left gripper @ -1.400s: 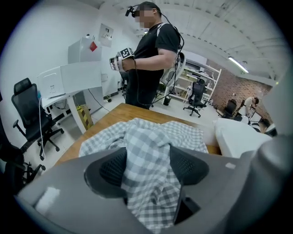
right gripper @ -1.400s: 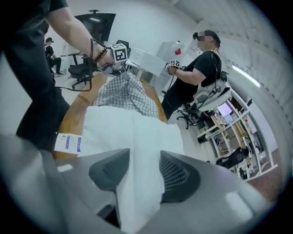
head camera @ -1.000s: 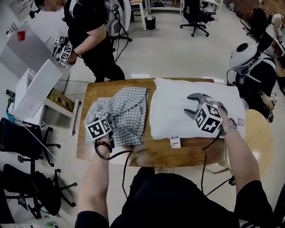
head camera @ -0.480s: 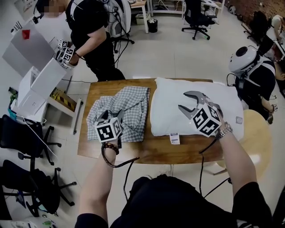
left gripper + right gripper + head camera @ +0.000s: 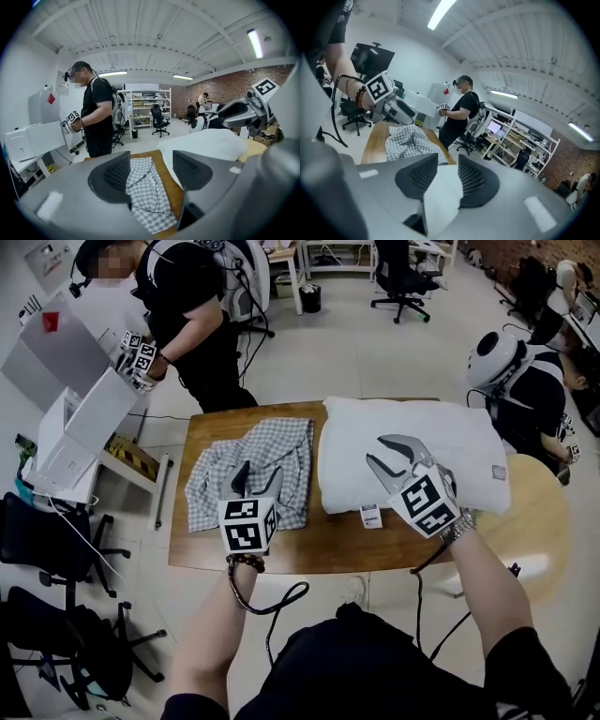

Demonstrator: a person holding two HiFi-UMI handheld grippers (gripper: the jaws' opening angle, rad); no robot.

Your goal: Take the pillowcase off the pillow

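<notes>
Checked pillowcase [image 5: 267, 460] crumpled beside bare white pillow [image 5: 441, 427] — both on table [image 5: 319, 542]

Wooden table [image 5: 309, 549], white pillow [image 5: 450, 427], checked pillowcase [image 5: 281, 442]

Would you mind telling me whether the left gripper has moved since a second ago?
Yes: the left gripper has shifted right along the near edge of the table, toward the pillow; its jaws, just closing, hold nothing.

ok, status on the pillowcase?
Left gripper and right gripper open, empty, jaws have just been closing. Checked pillowcase off, crumpled on table beside bare pillow. No obstruction seen.
</notes>
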